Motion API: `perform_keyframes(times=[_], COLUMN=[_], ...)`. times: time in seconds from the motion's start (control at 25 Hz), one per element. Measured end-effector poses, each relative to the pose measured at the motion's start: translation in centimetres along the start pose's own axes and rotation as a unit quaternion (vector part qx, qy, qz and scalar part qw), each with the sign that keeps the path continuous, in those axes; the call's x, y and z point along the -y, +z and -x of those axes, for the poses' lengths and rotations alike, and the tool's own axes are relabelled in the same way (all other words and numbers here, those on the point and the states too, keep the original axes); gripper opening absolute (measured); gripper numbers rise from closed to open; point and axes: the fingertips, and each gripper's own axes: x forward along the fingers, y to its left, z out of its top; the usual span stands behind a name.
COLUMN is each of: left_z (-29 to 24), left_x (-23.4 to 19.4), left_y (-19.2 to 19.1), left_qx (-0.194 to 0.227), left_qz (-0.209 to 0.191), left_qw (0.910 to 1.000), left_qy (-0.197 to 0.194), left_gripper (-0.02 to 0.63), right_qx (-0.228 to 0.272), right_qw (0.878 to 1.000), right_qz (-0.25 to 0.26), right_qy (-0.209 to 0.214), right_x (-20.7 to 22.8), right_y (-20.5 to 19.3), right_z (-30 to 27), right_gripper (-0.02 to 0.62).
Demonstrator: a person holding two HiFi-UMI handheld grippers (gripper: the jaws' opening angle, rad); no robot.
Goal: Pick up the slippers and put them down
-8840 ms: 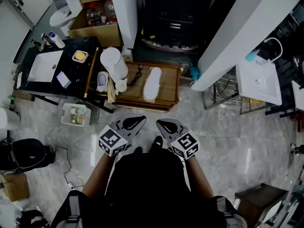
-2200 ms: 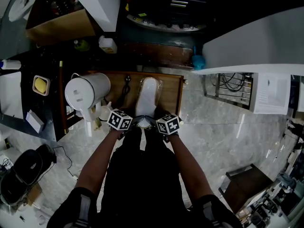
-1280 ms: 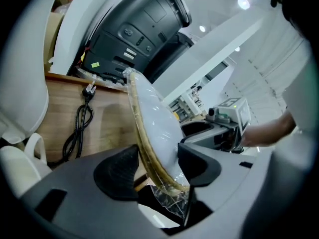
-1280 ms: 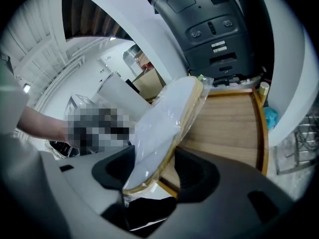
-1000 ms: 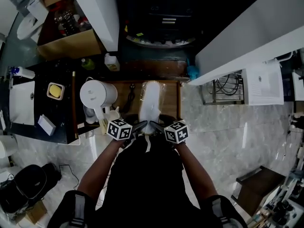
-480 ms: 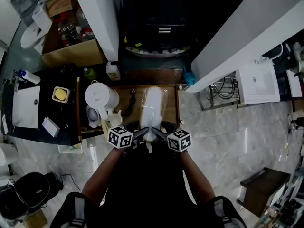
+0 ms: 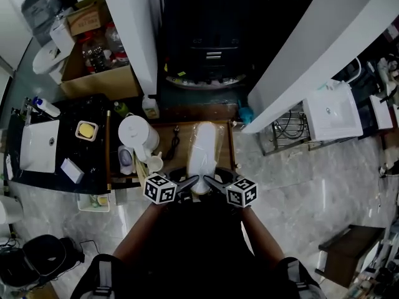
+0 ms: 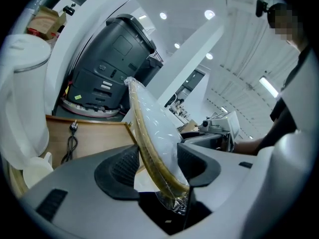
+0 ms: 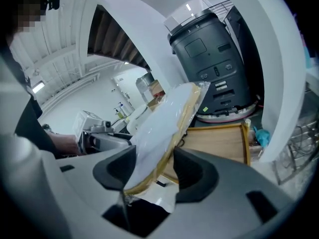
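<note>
A pair of white slippers (image 7: 201,149) with tan soles, wrapped in a clear plastic bag, is held at its near end by both grippers. It hangs above the wooden platform (image 7: 225,147). My left gripper (image 7: 191,182) grips it from the left and my right gripper (image 7: 209,180) from the right. In the left gripper view the slippers (image 8: 155,133) stand on edge between the pads of the left gripper (image 8: 157,166). In the right gripper view the slippers (image 9: 160,131) sit the same way in the right gripper (image 9: 154,171).
A white cylindrical container (image 7: 138,136) and a cup stand left of the platform. Further left is a black counter with a white basin (image 7: 40,145). A dark grey machine (image 7: 209,48) stands behind, between white panels. A white sink (image 7: 330,114) is at the right.
Both grippers have risen together with the bagged slippers, off the wooden platform. The head view has pulled back and shows more of the room.
</note>
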Motion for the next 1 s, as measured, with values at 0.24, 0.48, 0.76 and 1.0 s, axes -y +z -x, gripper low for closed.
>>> perform_keyframes(times=[0.24,0.48,0.76,1.0], left_z=[2.5,4.3,5.1,5.0], left_x=[2.1,2.9,2.9,2.8], left_y=[2.4,3.6,3.7,3.6], left_qx=[0.039,0.052,0.06,0.062], left_qz=[-0.028,-0.047,-0.049,-0.047], left_qw=[0.9988,0.9975,0.997,0.9969], left_qy=[-0.001,0.0,0.003,0.003], left_gripper=[0.244,0.244,0.244,0.242], right_qx=[0.033,0.055,0.065,0.062], right_qw=[0.999,0.998,0.997,0.997], right_qz=[0.019,0.039,0.043,0.043], right_qy=[0.012,0.019,0.016,0.012], right_x=[-2.8,-4.6,-5.4,-5.3], right_y=[2.4,3.8,4.0,3.9], right_z=[1.3,1.6,1.4,1.3], right_gripper=[0.238,0.236,0.233,0.232])
